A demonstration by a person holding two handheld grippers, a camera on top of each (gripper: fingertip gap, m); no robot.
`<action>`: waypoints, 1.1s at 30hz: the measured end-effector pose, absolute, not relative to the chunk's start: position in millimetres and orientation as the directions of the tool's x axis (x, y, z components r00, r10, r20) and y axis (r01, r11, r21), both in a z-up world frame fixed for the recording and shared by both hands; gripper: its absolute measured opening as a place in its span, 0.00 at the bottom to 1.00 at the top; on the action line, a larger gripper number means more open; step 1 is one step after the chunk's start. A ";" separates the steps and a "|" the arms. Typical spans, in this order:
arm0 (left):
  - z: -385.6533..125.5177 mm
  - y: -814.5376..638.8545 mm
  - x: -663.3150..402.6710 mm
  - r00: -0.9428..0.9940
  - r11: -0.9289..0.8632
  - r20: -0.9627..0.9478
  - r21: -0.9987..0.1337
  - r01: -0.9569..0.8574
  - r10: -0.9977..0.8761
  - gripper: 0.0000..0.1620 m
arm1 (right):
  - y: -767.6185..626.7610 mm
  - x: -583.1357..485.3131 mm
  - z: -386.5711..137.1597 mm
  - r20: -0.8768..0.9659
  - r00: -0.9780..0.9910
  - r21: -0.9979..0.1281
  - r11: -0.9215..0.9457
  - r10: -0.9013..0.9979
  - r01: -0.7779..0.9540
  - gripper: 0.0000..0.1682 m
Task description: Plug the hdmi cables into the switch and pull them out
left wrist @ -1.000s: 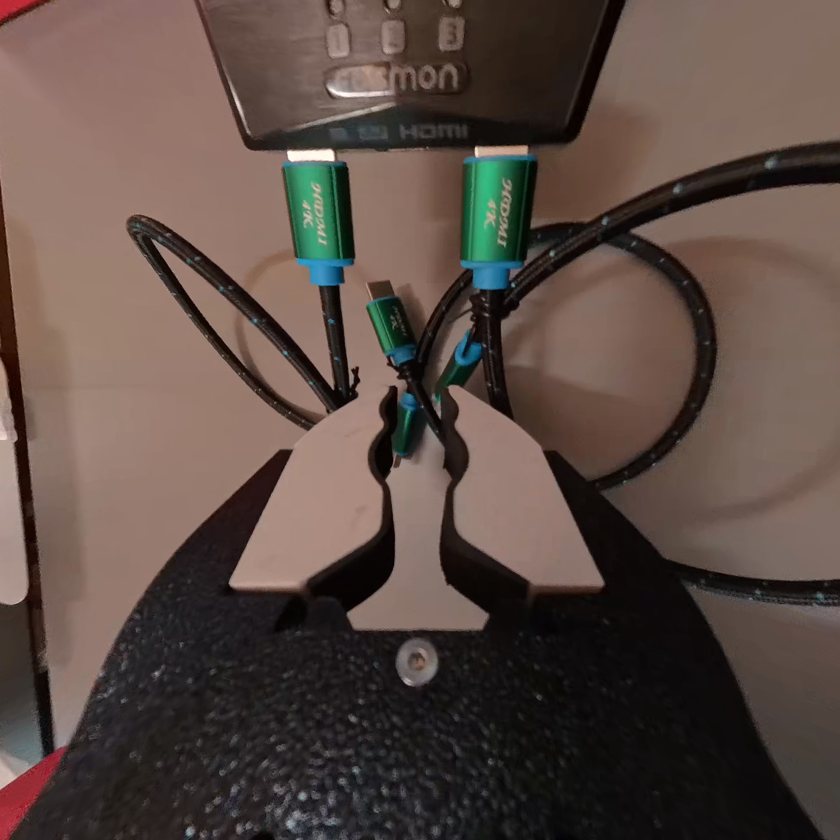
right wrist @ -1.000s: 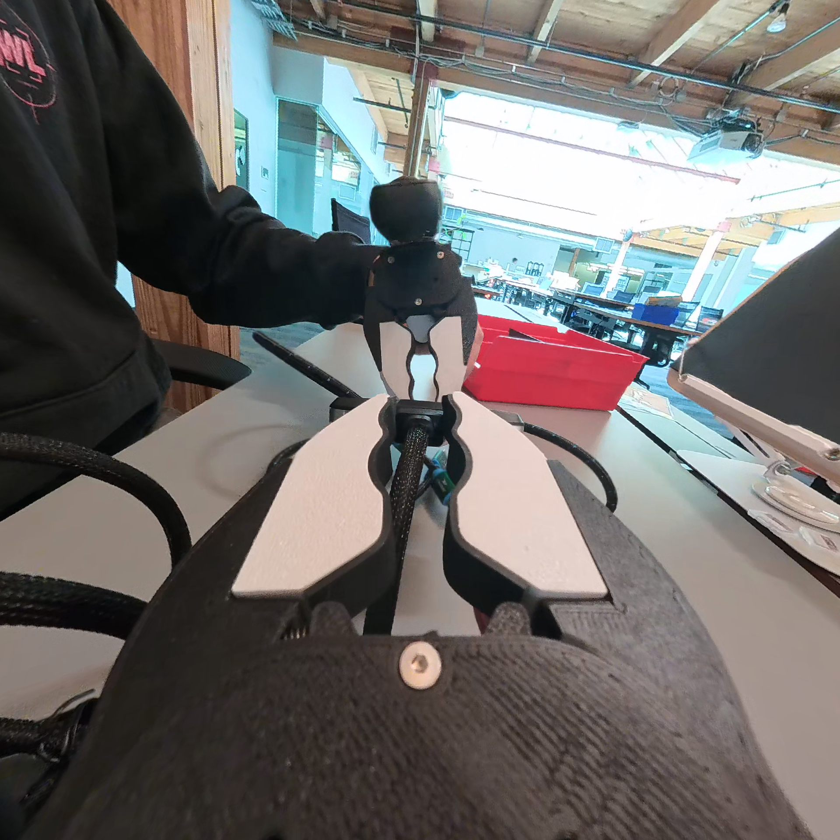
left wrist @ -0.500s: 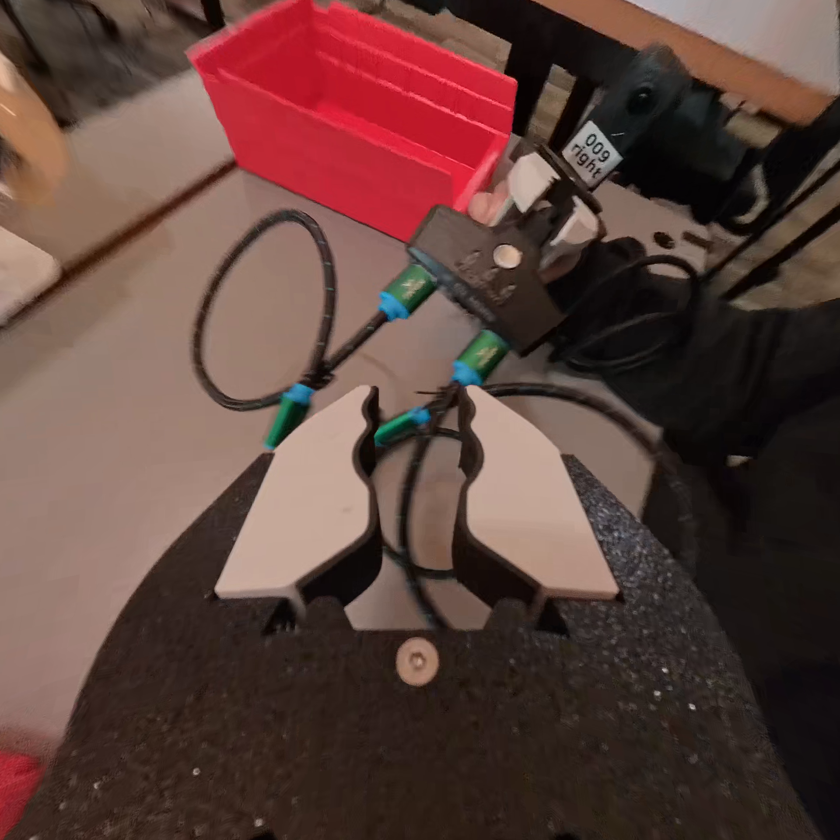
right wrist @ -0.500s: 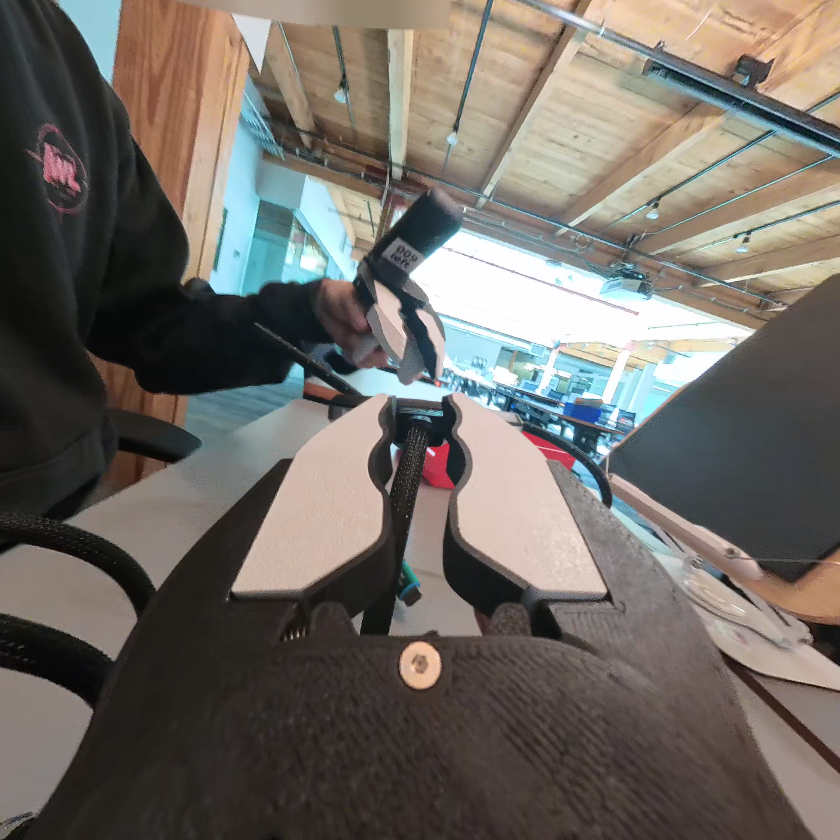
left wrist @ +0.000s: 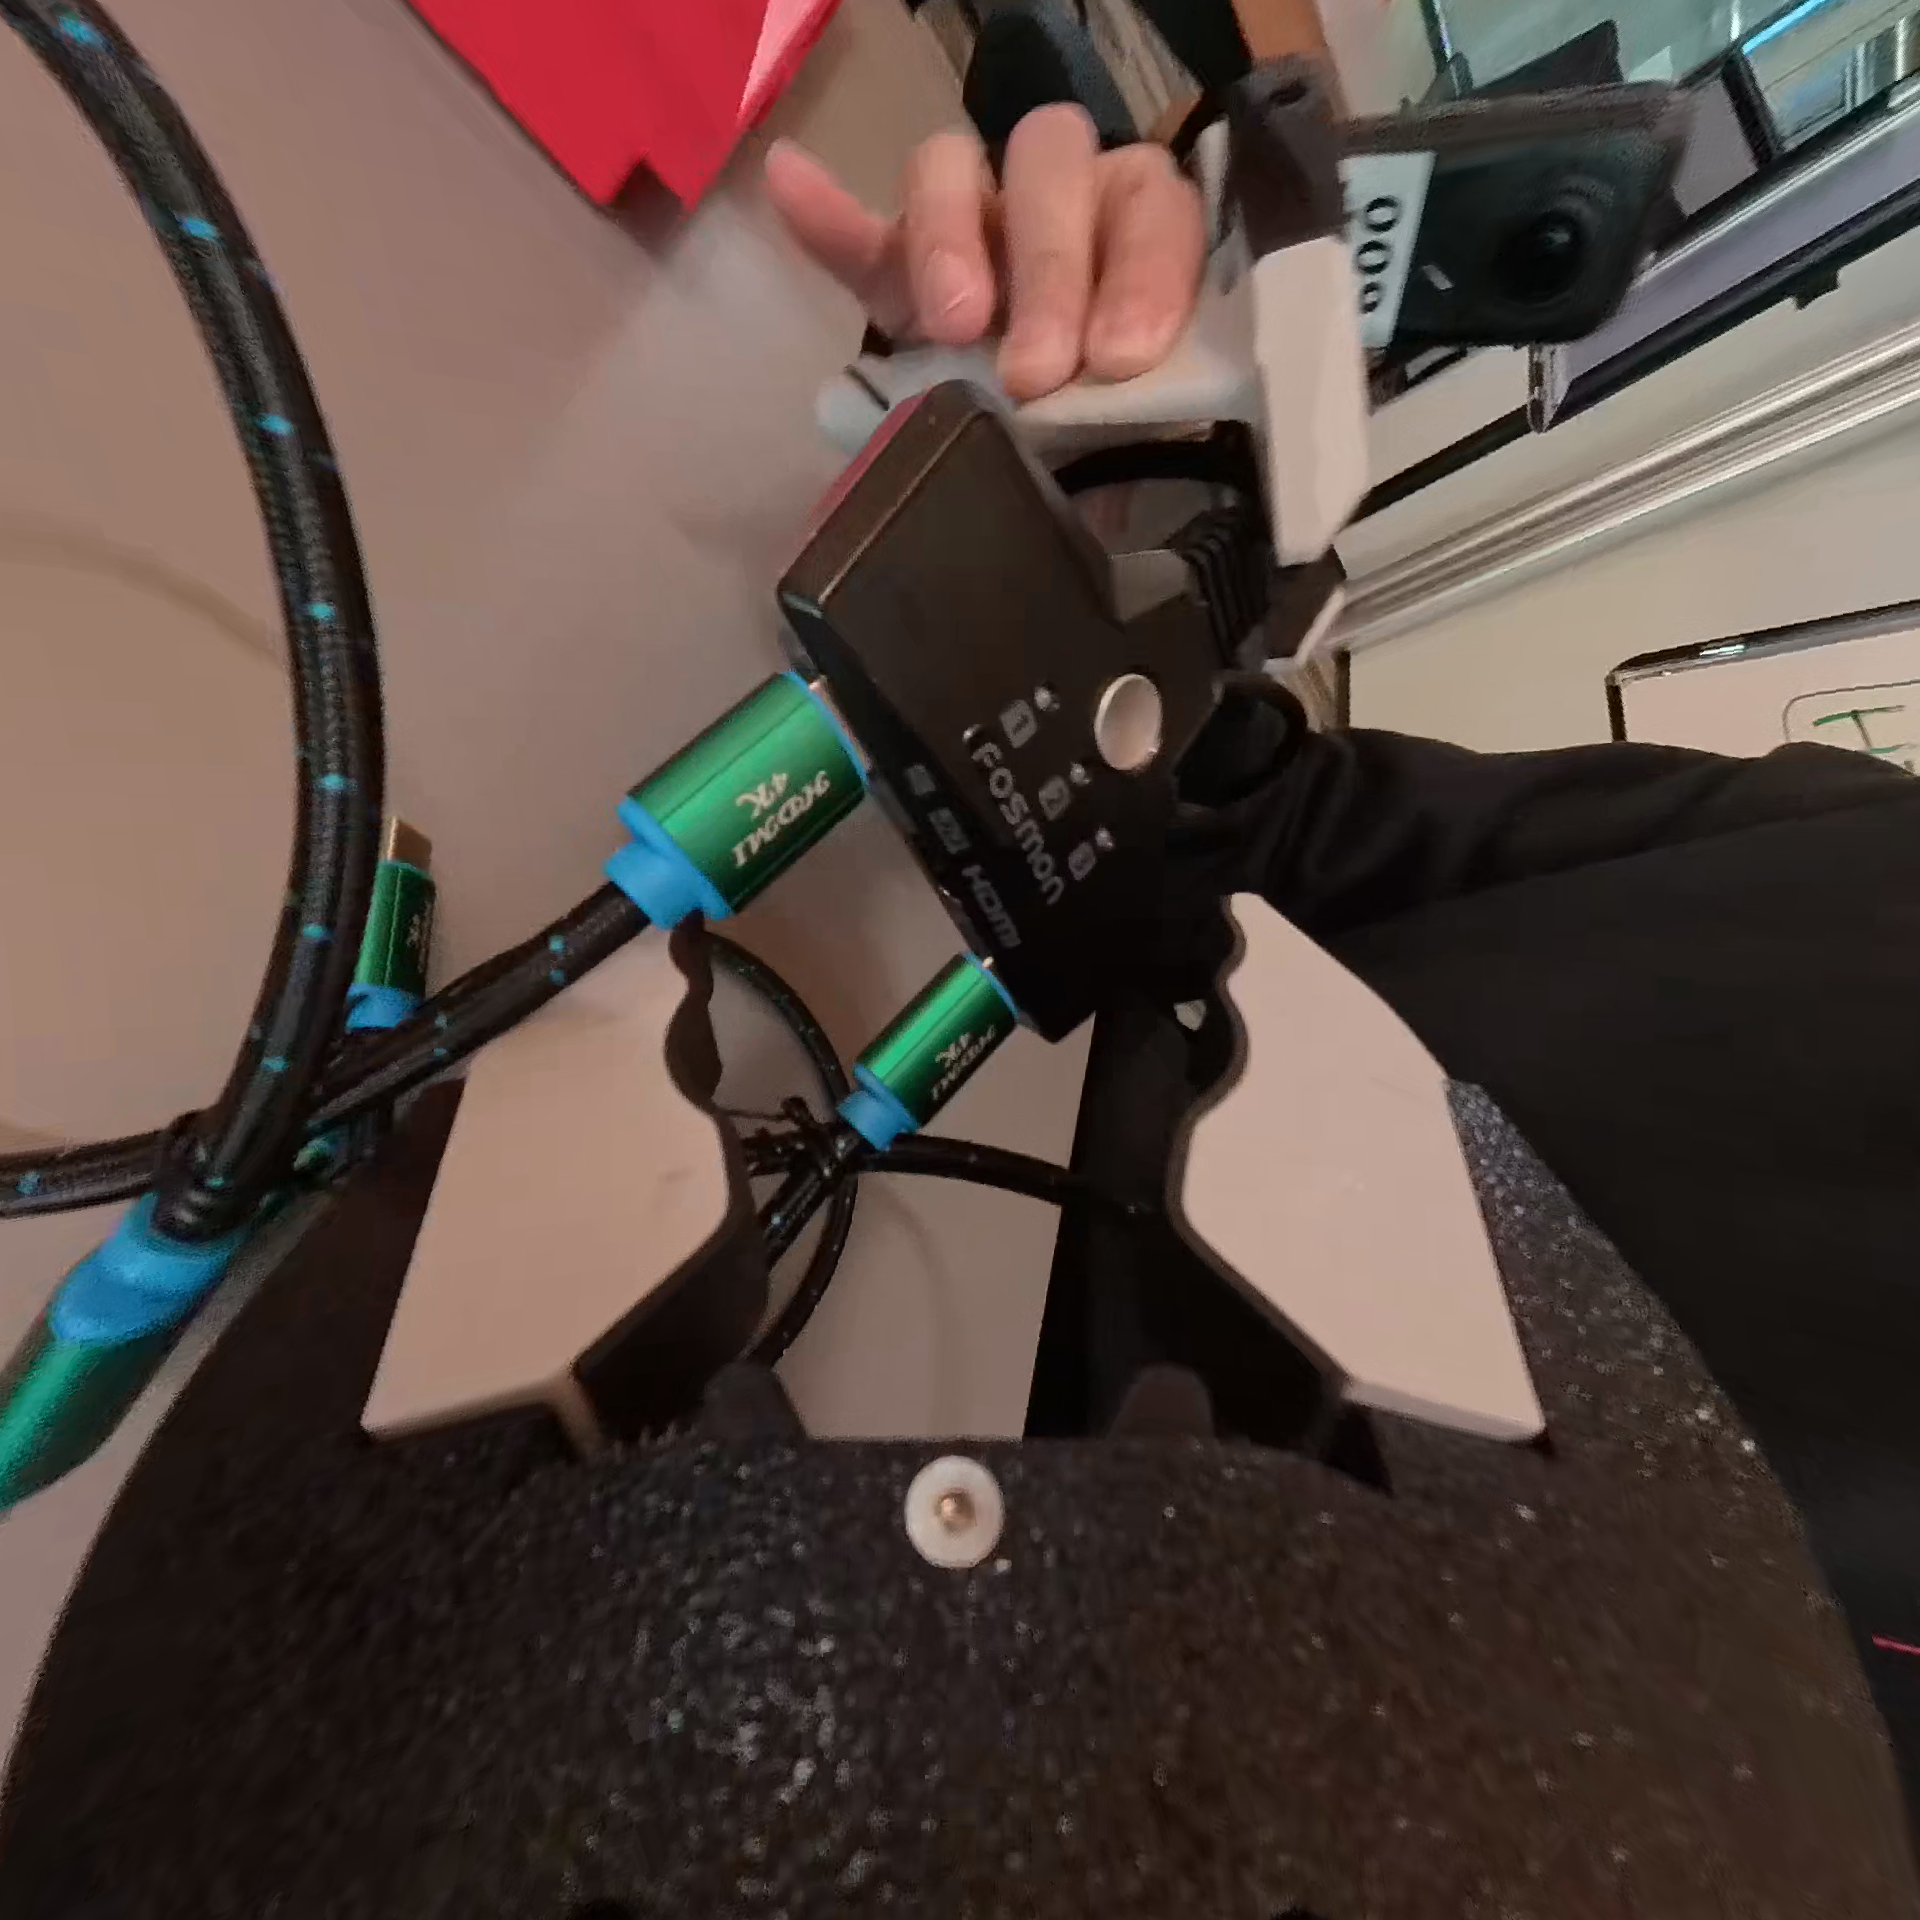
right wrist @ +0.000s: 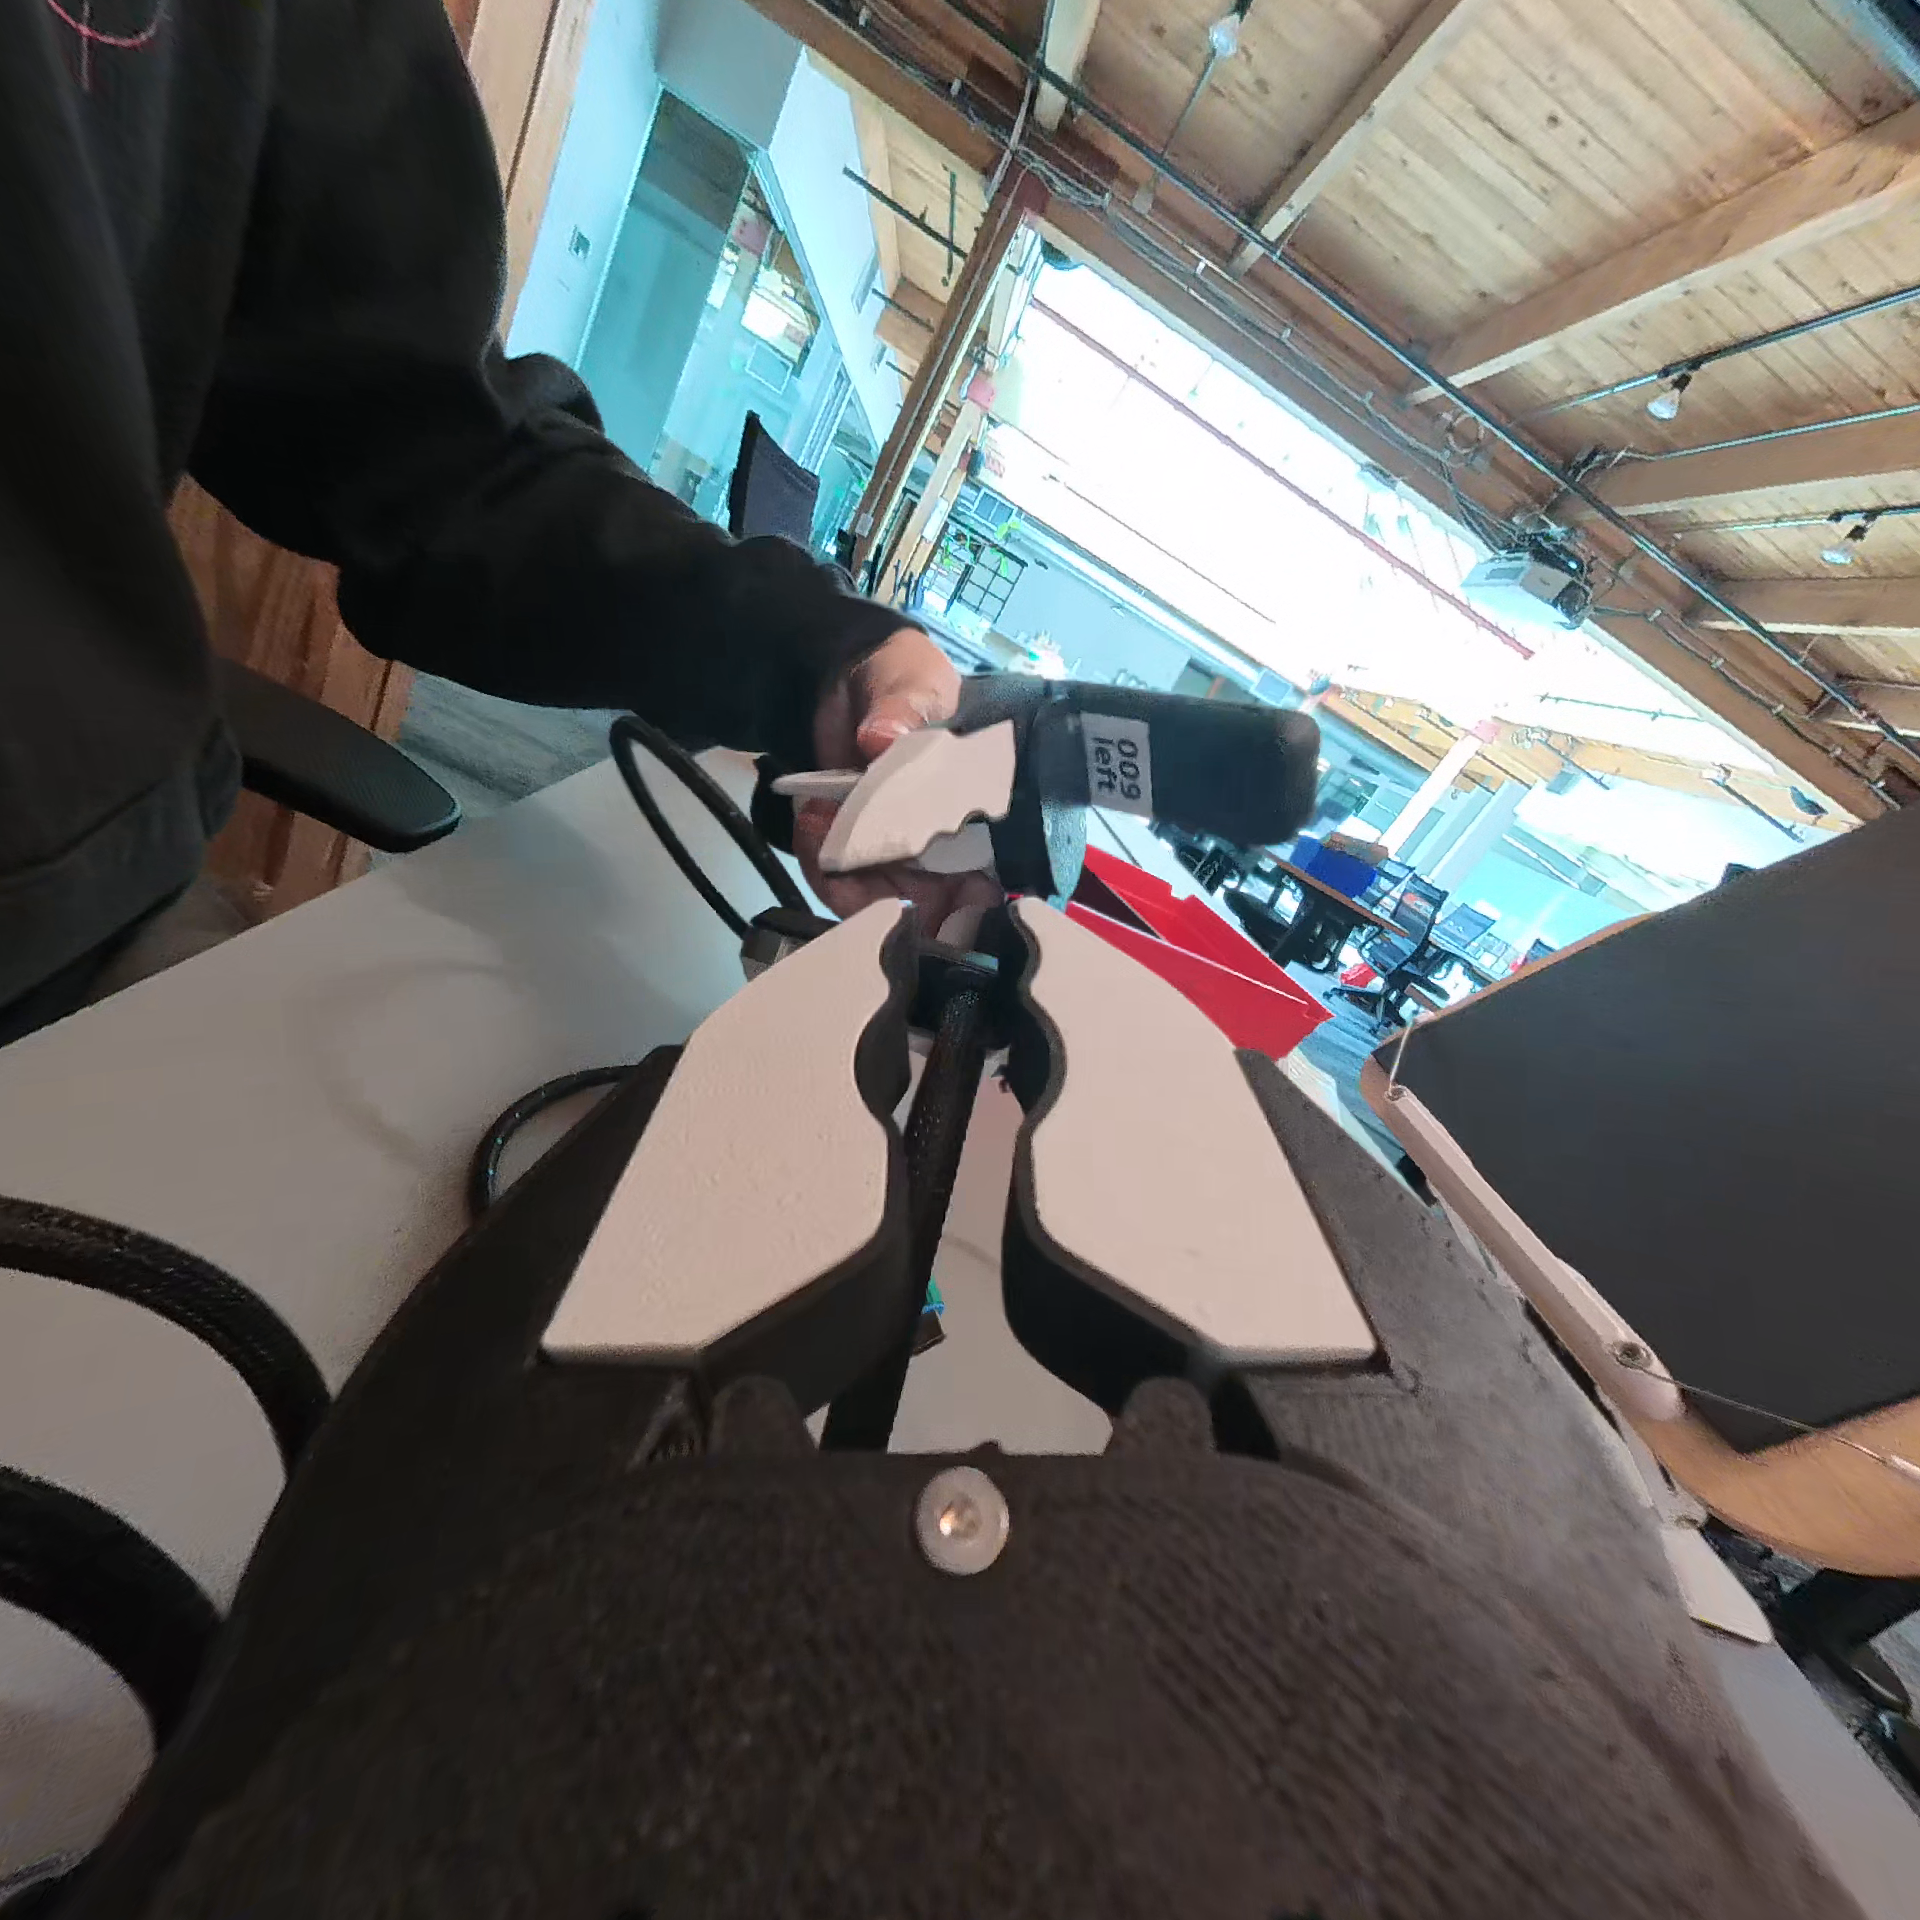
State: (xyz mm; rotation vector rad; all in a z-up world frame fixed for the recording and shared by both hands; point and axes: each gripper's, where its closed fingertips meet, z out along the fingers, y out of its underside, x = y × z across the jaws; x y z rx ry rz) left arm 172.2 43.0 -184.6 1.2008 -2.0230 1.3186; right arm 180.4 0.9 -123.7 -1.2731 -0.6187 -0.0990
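Note:
The black HDMI switch [left wrist: 987, 665] is tilted above the table, with two green-and-blue HDMI plugs in its ports, the upper plug [left wrist: 743, 800] and the lower plug [left wrist: 935, 1049]. My left gripper [left wrist: 956, 930] is open wide, with the lower plug and the switch's near corner between its fingers in view; I cannot tell whether they touch. My right gripper [right wrist: 956, 925] is shut on the switch's far end, with its black braided tail cable [right wrist: 940, 1132] running back between the fingers. A loose green plug [left wrist: 400, 914] lies at the left.
A thick braided cable loop [left wrist: 301, 520] curves over the beige table [left wrist: 520, 468] at the left. A red bin [left wrist: 665, 94] stands behind. A dark panel on a stand [right wrist: 1662, 1143] is at the right. The person's dark sleeve [left wrist: 1558, 935] fills the right side.
My left gripper has swung round, come close to the switch and opened much wider. The right gripper has lifted and tilted the switch with both plugs still in it.

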 end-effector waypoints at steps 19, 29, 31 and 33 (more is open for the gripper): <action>-192.0 56.2 193.0 -0.540 0.088 0.750 -0.553 -0.829 -0.382 0.14 | 11.6 211.0 -138.9 0.363 0.918 -0.923 0.197 0.159 0.330 0.29; -187.9 75.3 192.8 -0.414 0.158 0.779 -0.387 -0.908 -0.470 0.14 | 27.9 208.0 -162.9 0.458 0.876 -0.889 0.047 0.152 0.456 0.19; -187.9 74.6 193.4 -0.416 0.175 0.772 -0.381 -0.908 -0.480 0.14 | 29.0 200.8 -161.0 0.445 0.876 -0.895 0.085 0.187 0.437 0.13; -188.2 76.7 196.0 -0.418 0.180 0.760 -0.380 -0.907 -0.497 0.14 | 31.0 204.3 -163.5 0.443 0.881 -0.897 0.071 0.167 0.437 0.13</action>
